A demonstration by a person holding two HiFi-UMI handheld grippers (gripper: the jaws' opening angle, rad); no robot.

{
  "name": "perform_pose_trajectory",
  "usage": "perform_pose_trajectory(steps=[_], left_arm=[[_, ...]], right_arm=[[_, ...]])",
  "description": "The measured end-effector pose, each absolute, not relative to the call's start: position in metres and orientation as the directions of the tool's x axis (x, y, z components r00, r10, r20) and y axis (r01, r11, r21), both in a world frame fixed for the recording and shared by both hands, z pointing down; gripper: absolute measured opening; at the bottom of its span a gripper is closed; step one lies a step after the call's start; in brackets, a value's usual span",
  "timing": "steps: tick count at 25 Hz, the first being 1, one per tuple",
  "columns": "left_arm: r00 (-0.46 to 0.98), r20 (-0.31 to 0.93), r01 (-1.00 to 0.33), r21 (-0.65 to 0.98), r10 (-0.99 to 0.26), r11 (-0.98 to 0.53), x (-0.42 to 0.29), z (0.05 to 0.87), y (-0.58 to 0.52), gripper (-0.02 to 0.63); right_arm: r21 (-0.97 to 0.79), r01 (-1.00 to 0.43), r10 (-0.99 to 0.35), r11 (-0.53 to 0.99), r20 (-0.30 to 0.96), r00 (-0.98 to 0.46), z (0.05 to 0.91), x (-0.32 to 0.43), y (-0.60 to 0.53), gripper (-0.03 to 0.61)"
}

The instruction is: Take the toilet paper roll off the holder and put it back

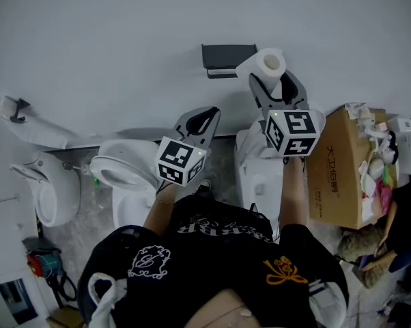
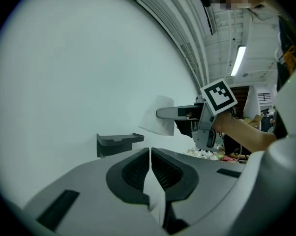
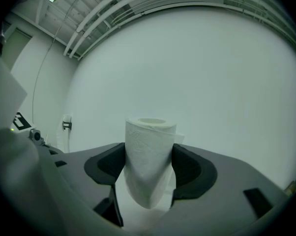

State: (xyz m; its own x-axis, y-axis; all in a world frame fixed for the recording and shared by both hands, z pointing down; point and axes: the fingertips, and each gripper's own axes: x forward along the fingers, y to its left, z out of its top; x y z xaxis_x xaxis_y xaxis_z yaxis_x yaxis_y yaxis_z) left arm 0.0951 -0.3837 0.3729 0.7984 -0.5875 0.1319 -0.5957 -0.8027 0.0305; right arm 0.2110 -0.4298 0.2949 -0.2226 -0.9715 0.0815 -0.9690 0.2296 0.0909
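Observation:
A white toilet paper roll [image 1: 264, 65] [image 3: 149, 157] sits pinched between the jaws of my right gripper [image 1: 272, 80] [image 3: 149, 168], held in the air just right of the dark wall holder [image 1: 227, 59] [image 2: 117, 142]. From the left gripper view, the roll [image 2: 160, 115] hangs clear of the holder, to its right. My left gripper [image 1: 200, 120] [image 2: 151, 168] is lower and to the left, jaws pressed together with nothing between them.
A white toilet [image 1: 127, 173] stands below the left gripper, another white fixture [image 1: 43, 183] further left. A cardboard box [image 1: 342, 169] stuffed with paper sits at the right against the white wall.

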Motion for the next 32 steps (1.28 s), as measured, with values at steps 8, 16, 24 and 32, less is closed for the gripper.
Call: perform_pose_trajectory(steps=[8,16,24,32], left_arm=[[0.798,0.153,-0.596,0.052,-0.583,-0.802,0.124,0.388,-0.339,0.026],[0.781,0.156,-0.618,0.057,-0.605,-0.784,0.136,0.396,-0.301,0.026],[0.765,0.168,-0.638,0.062,-0.622,-0.768,0.139,0.406,-0.274,0.026],[0.755,0.182,-0.648,0.057,-0.630,-0.760,0.140,0.408,-0.261,0.026]], right_arm=[[0.032,-0.973,-0.966,0.228,0.131,-0.222,0.338,0.240,-0.363,0.302],[-0.044,-0.970,-0.950,0.240,0.197,-0.244,0.393,0.250,-0.311,0.302],[-0.093,-0.963,-0.931,0.252,0.250,-0.268,0.441,0.251,-0.276,0.302],[-0.116,-0.954,-0.908,0.278,0.294,-0.300,0.470,0.241,-0.259,0.302]])
